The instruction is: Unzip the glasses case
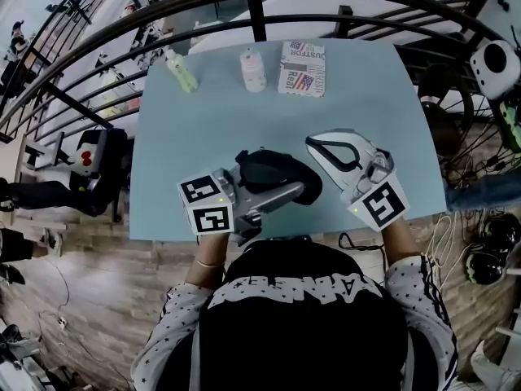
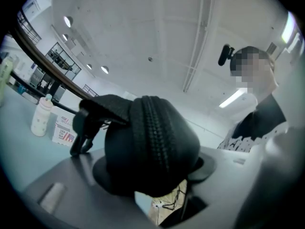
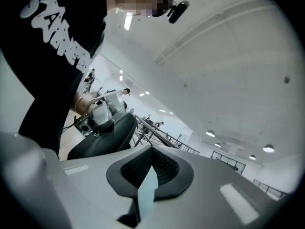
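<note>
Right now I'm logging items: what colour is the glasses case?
Black, zipper too; the left gripper view shows the case best.

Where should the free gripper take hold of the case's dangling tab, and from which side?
Pinch the tab across its flat strap, coming from the far end of the case. It sticks out there, clear of the left gripper, which is clamped round the body. Whether it is the zip pull is unclear.

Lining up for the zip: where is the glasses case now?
In the head view, the glasses case is clamped in the left tongs at the blue table's near edge, just left of the right tongs.
</note>
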`<state>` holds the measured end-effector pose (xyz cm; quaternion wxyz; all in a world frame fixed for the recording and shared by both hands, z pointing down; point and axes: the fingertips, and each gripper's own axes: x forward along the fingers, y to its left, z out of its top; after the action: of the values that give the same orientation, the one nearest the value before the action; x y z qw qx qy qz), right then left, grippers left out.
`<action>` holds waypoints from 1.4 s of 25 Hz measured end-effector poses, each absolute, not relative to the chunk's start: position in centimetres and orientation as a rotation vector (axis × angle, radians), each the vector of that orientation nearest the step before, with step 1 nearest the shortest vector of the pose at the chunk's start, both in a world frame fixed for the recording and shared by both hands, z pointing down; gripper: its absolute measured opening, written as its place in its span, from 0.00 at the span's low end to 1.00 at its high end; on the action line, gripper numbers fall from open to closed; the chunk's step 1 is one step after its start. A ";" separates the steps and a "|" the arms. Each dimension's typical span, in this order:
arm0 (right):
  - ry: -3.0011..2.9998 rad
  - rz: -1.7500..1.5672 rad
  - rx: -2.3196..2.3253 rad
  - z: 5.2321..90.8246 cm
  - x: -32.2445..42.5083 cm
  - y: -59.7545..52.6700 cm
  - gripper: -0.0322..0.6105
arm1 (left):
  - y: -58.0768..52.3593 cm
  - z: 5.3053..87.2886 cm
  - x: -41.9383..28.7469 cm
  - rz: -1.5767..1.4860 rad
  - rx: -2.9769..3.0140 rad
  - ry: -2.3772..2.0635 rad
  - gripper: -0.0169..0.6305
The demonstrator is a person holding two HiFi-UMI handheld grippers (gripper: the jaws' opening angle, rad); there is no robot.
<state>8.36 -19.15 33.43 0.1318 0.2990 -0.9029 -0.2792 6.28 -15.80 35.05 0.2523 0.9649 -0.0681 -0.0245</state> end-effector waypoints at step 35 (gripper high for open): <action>-2.973 0.110 1.381 36.2 11.3 -21.2 0.06 | -22.2 39.4 -1.8 0.011 2.638 -1.111 0.03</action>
<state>11.29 -21.23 36.20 -0.0691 0.4201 -0.9042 0.0336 -1.78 -22.22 39.39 0.1390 0.9127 -0.3843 0.0038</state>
